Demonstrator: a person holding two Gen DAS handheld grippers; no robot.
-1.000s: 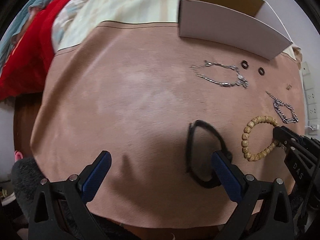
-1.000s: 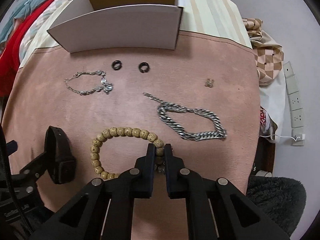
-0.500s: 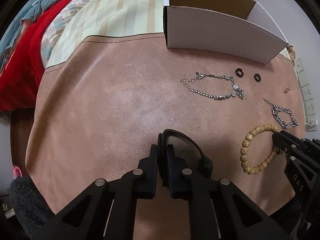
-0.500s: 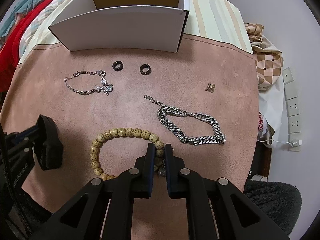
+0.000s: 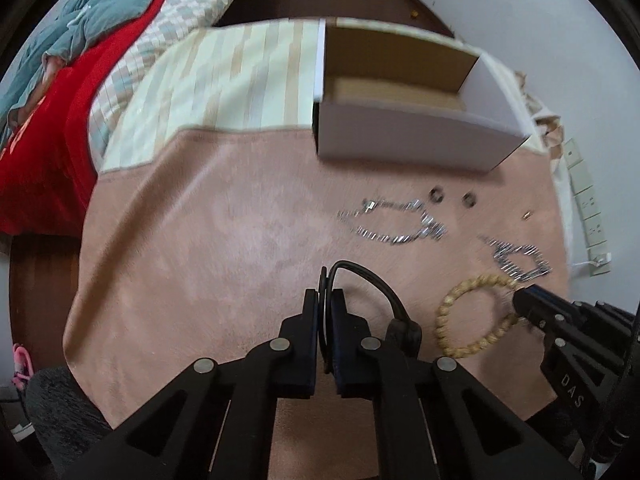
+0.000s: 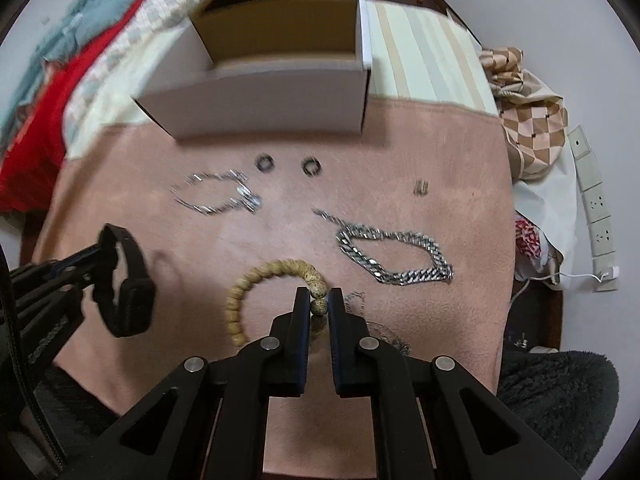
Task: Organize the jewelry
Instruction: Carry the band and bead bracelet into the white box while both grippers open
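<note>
— We are gripping two pieces at once. Our left gripper (image 5: pixel 325 300) is pinching the smooth black strap of the smartwatch (image 6: pixel 127 285), jaws nearly together; our right gripper (image 6: pixel 319 305) is clamping one knobbly bead of the wooden bead bracelet (image 6: pixel 276 274).

— Both are hanging above the soft pink suede-like mat (image 5: pixel 192 240), aren't they? A second ago the watch band was lying flat with our left jaws spread wide around it.

— Yes, and the bracelet was lying flat too; now we are seeing the white cardboard box (image 5: pixel 404 140) from higher, its brown floor showing.

— On the mat we are leaving the heavy curb-link silver chain (image 6: pixel 396 256), the fine silver bracelet (image 6: pixel 218 196), two dark rings (image 6: pixel 264 163) and a small pair of earrings (image 6: pixel 420 187).

— The box is sitting at the mat's far edge, well apart from both grippers, with bare mat to the left of the fine silver bracelet.
</note>
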